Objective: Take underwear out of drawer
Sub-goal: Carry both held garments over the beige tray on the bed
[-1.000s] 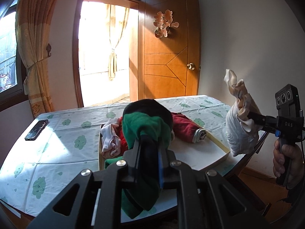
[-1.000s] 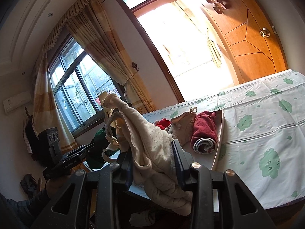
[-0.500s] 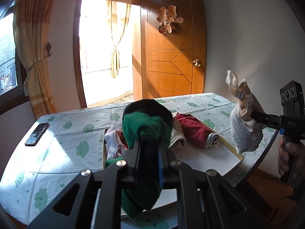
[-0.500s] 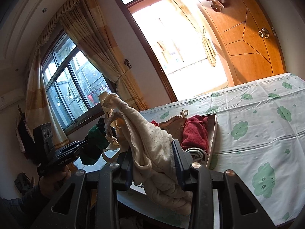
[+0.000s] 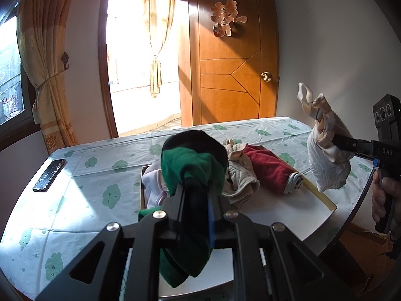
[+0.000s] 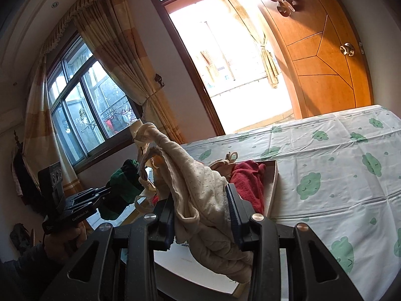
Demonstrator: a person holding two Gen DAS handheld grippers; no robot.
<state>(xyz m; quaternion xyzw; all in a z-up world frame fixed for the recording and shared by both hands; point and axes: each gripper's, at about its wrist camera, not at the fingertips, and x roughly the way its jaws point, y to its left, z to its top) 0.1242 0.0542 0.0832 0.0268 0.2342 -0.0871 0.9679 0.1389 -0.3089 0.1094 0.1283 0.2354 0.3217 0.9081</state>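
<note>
The left gripper (image 5: 194, 188) is pressed together on a green garment (image 5: 193, 165), which bunches above the fingers and hangs down below them, held above the front of the drawer (image 5: 300, 215). The right gripper (image 6: 203, 200) pinches a cream garment (image 6: 200, 188) between its pads; the cloth rises in a peak with loose straps and droops under the fingers. From the left wrist view that cream piece hangs clear of the bed, out past the drawer's right edge, with a hand (image 5: 383, 198) on the grip below.

The shallow white drawer lies on a bed sheet (image 5: 87, 190) printed with green clouds. In it remain a red garment (image 5: 270, 168), a beige one (image 5: 240, 175) just beside it, and something pale pink (image 5: 155, 188) at the left, partly hidden behind the green cloth, so its shape is hard to make out. A dark phone (image 5: 48, 175) lies on the sheet, well apart from the drawer. Beyond the bed stands a wooden door (image 5: 233, 62).
</note>
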